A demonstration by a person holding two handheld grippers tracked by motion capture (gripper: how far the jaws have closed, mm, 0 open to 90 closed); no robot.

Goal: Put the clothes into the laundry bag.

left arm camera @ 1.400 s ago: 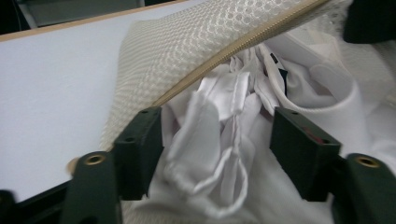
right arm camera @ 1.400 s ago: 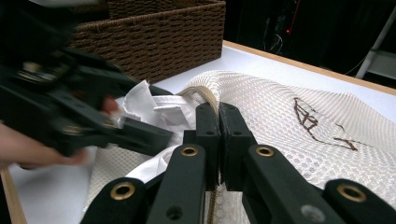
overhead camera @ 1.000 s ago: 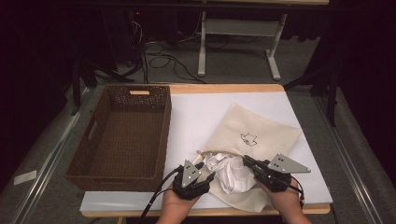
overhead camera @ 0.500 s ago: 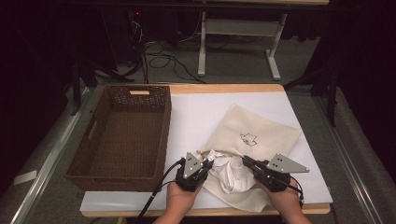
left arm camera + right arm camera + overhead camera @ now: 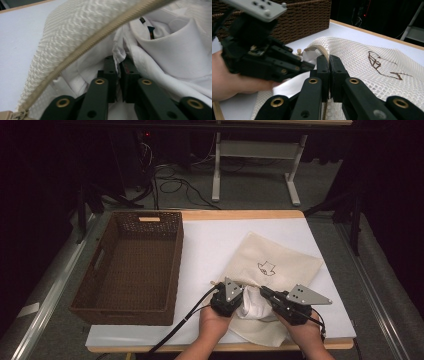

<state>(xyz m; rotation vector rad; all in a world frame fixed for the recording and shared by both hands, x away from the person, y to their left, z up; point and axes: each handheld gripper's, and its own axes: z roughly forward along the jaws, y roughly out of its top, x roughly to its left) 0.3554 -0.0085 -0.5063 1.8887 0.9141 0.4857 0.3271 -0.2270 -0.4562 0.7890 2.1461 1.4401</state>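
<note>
Mesh laundry bag (image 5: 280,265), cream, with a small dark emblem, lying flat on white table surface (image 5: 210,245) toward near right; open zippered mouth facing the near edge. White garment (image 5: 252,304) bunched in the mouth, partly inside, partly spilling out.

Left gripper (image 5: 226,299) at the bag's left mouth corner, jaws clenched on a fold of the white garment; seen close in left gripper view, fabric (image 5: 175,57) pinched between the pads, zipper band (image 5: 82,47) arching over just above. Small dark label visible on the garment collar.

Right gripper (image 5: 274,299) at the right side of the mouth, jaws closed on the bag's zippered rim (image 5: 322,53), mesh draped to the right of them. Left gripper (image 5: 265,60) just beside it in right gripper view, hand (image 5: 229,80) behind.

Brown wicker basket (image 5: 100,265) on table's left, well apart from the bag. Cables and a metal stand on the floor beyond the far edge.
</note>
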